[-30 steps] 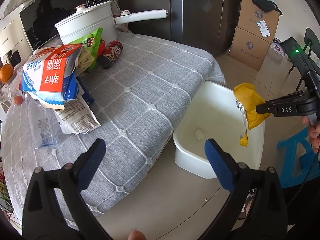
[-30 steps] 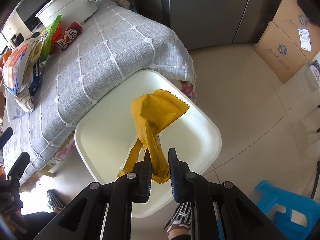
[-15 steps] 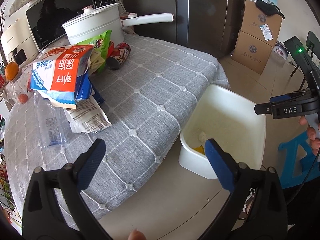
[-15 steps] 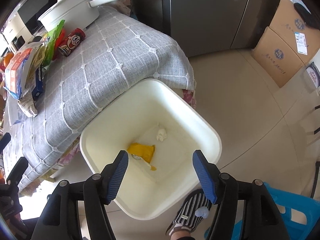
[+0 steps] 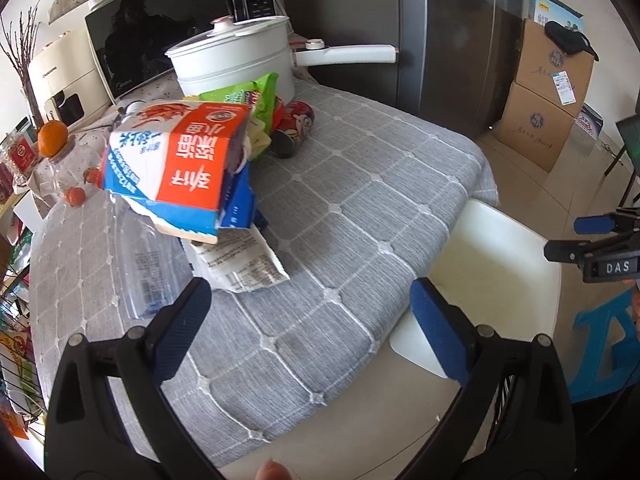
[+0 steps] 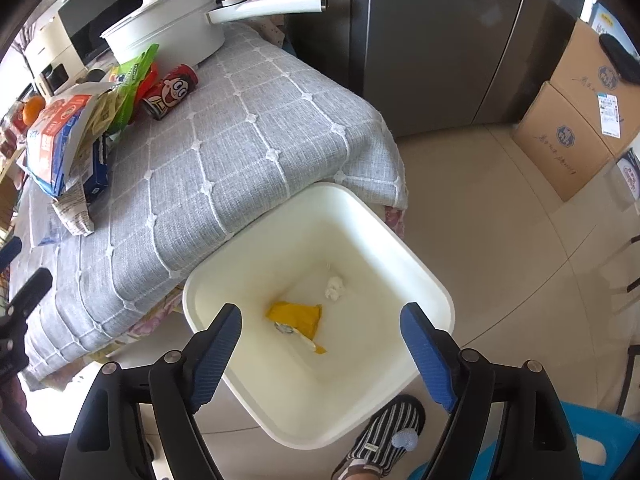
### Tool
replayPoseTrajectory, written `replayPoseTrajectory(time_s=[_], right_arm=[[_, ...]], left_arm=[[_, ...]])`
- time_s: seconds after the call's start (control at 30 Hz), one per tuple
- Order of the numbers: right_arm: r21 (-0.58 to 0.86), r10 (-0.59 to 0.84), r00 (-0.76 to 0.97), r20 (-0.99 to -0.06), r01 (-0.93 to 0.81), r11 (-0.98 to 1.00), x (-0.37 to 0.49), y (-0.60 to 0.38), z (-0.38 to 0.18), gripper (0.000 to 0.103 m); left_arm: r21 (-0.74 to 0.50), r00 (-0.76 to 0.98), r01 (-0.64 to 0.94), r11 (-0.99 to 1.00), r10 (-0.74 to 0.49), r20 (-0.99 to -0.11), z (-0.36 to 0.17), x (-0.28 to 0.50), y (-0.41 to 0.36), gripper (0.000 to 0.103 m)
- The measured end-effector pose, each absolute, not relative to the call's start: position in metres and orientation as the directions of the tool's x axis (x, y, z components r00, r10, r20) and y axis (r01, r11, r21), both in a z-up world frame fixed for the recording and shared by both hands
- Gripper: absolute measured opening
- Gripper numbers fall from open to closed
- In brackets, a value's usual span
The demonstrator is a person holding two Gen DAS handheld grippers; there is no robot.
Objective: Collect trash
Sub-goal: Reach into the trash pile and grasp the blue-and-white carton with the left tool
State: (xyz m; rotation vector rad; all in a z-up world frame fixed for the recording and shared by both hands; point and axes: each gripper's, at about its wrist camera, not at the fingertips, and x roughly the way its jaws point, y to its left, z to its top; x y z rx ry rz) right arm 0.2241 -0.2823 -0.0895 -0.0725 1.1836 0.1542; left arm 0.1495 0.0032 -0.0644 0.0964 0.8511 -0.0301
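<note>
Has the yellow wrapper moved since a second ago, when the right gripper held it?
Yes. The yellow wrapper has dropped out of the right gripper, whose jaws are opening with nothing between them, and lies on the white bin's floor beside a white crumpled scrap.

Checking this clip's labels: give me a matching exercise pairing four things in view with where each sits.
Things:
1. yellow wrapper
2. red can
3. white pot
4. cardboard boxes

Places:
A. on the floor by the wall
B. at the table's far end, before the microwave
C. inside the white bin
D. lying on its side on the grey tablecloth

Pairs: 1-C, 2-D, 3-B, 4-A
</note>
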Motion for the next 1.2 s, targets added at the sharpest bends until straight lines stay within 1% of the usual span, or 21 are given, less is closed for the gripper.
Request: replayPoseTrajectory(time_s=[0.1,0.17,0.23,0.3,0.33,0.4,0.53,0.7,0.77,0.9,0.97,1.1,1.2], right_arm=[[0.02,0.085,0.375,-0.923,-0.172,0.985,0.226,-0.277,-0.088,0.083],[0.02,0.084,0.379,-0.921,-0.172,0.985,0.229,-0.275,-0.087,0.083],[0.027,0.089,0.382,-0.92,-0.165,0.986,0.233,-0.275,-0.086,0.083],[0.039,0.098,0.383,-0.919,-0.158,0.987,0.236,-0.274,-0.085,0.083],[0.044,0.101,0.383,-0.918,-0.155,0.987,0.238,-0.273,-0.085,0.083],[0.053,0.109,0.384,-0.917,-0.152,0.987,0.242,-0.271,-0.084,0.083],[0.06,0.118,0.389,-0.914,-0.159,0.986,0.249,-0.263,-0.083,0.083],[0.072,0.134,0.383,-0.914,-0.171,0.983,0.257,-0.247,-0.084,0.083],[0.08,0.143,0.382,-0.913,-0.175,0.981,0.259,-0.241,-0.084,0.083],[0.106,0.169,0.374,-0.912,-0.184,0.977,0.262,-0.23,-0.084,0.083],[0.112,0.175,0.37,-0.912,-0.187,0.976,0.264,-0.225,-0.085,0.083],[0.115,0.178,0.362,-0.915,-0.189,0.975,0.265,-0.219,-0.087,0.083],[0.118,0.182,0.362,-0.914,-0.191,0.975,0.263,-0.219,-0.087,0.083]], left_arm=[[0.045,0.657,0.027,0.999,0.017,-0.754,-0.063,0.165,0.027,0.099],[-0.04,0.658,-0.008,0.999,-0.025,-0.753,-0.062,0.173,0.05,0.099],[-0.153,0.664,-0.043,0.987,-0.086,-0.743,-0.059,0.181,0.075,0.099],[-0.239,0.691,-0.073,0.968,-0.124,-0.712,-0.052,0.187,0.098,0.099],[-0.26,0.705,-0.082,0.962,-0.128,-0.697,-0.048,0.191,0.11,0.099],[-0.258,0.725,-0.086,0.962,-0.117,-0.679,-0.041,0.197,0.124,0.099],[-0.195,0.737,-0.068,0.979,-0.082,-0.671,-0.033,0.215,0.144,0.099],[-0.151,0.726,-0.009,0.988,-0.097,-0.68,-0.029,0.238,0.155,0.099],[-0.075,0.711,-0.014,0.997,-0.043,-0.702,-0.029,0.242,0.146,0.099],[0.129,0.701,0.002,0.992,0.091,-0.707,-0.039,0.236,0.11,0.099],[0.208,0.688,0.007,0.978,0.146,-0.711,-0.046,0.236,0.091,0.099],[0.306,0.705,-0.012,0.952,0.225,-0.673,-0.049,0.234,0.066,0.099],[0.4,0.704,-0.062,0.914,0.324,-0.632,-0.052,0.236,0.055,0.099]])
